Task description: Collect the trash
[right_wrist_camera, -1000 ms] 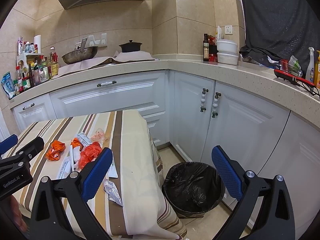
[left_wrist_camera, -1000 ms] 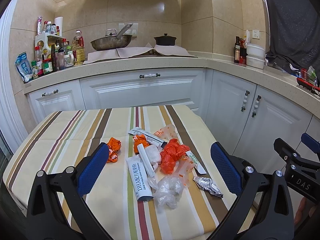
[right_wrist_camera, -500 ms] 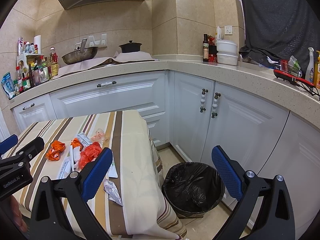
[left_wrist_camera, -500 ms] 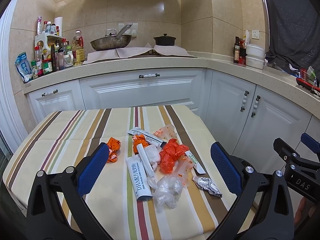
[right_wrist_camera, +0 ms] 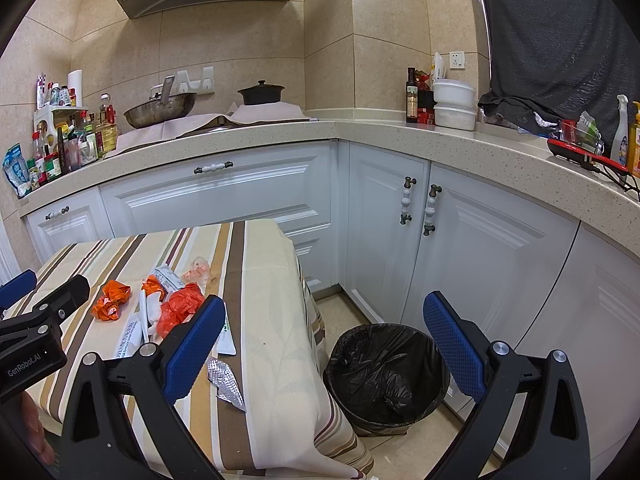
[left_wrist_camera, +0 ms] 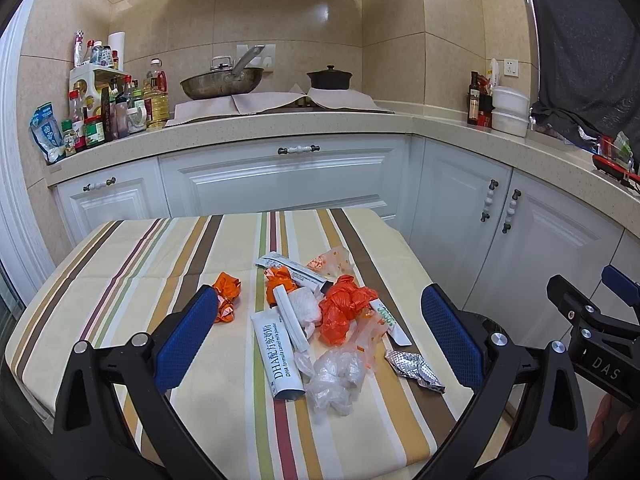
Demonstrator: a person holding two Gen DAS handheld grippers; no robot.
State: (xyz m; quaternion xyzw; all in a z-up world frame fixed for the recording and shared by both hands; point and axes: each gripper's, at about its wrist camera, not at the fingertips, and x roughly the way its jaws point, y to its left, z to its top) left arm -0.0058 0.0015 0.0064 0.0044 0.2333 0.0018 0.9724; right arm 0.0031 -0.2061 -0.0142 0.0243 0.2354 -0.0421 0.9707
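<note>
A: On the striped tablecloth [left_wrist_camera: 168, 264], what is lying there?

B: A loose heap of trash near the right edge. A white sachet printed "DHA" [left_wrist_camera: 278, 354] lies lengthwise, with a crumpled clear plastic bag [left_wrist_camera: 338, 374] just beside its near end. A scrunched orange plastic bag [left_wrist_camera: 344, 312] sits in the middle of the heap, touching a white tissue wad [left_wrist_camera: 304, 306]. A smaller orange wrapper [left_wrist_camera: 226, 294] lies apart to the left, and a crushed foil wrapper [left_wrist_camera: 414, 368] lies nearest the table's right edge.

A: And the left gripper [left_wrist_camera: 316, 338]?

B: It hovers above the near side of the table, its blue pads spread wide on either side of the heap, with nothing between them.

A: The right gripper [right_wrist_camera: 324, 346]?

B: Also spread wide and empty. It is held off the table's right side, and between its fingers its camera shows the floor and a trash bin lined with a black bag [right_wrist_camera: 386, 372]. The bin stands on the floor just beside the tablecloth's hanging edge, in front of the white cabinet doors [right_wrist_camera: 472, 256].

A: Anything in the bin?

B: I cannot tell; only the dark, crinkled liner shows.
</note>
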